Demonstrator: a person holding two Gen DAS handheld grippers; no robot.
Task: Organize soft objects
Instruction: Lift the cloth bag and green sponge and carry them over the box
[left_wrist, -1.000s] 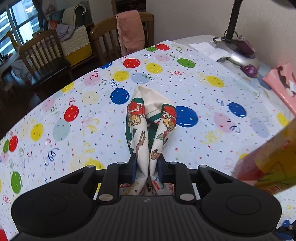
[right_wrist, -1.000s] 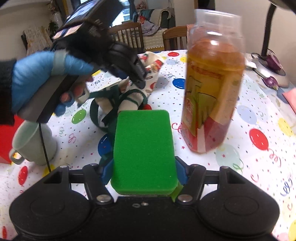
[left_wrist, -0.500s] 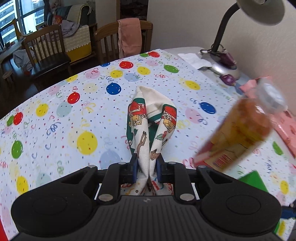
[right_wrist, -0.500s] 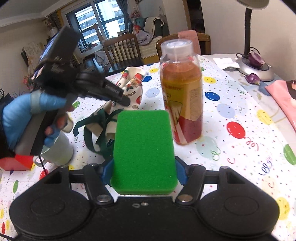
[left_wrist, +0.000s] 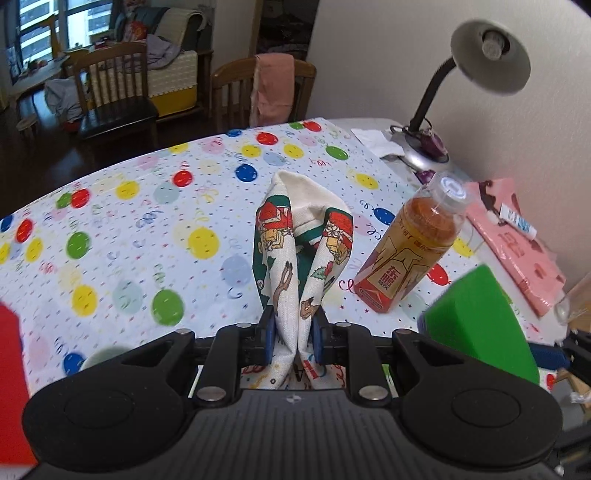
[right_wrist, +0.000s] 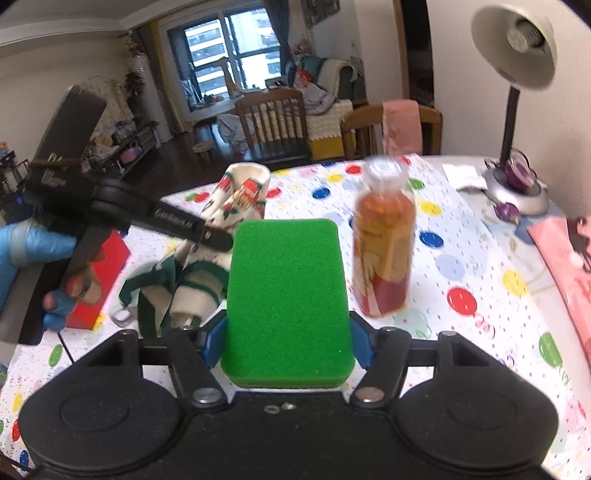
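above the balloon tablecloth (left_wrist: 129, 221), left gripper (left_wrist: 293, 332) pinches upright cloth (left_wrist: 295, 258); right gripper (right_wrist: 288, 343) clamps sponge (right_wrist: 288, 295) lengthwise.

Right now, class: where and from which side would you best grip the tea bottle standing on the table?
Grip the tea bottle around its straight labelled body, probably from the side with jaws level: it stands upright, and its capped neck is narrower and likelier to slip.

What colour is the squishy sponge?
The sponge is bright green. It shows best in the right wrist view, squeezed in the right gripper.
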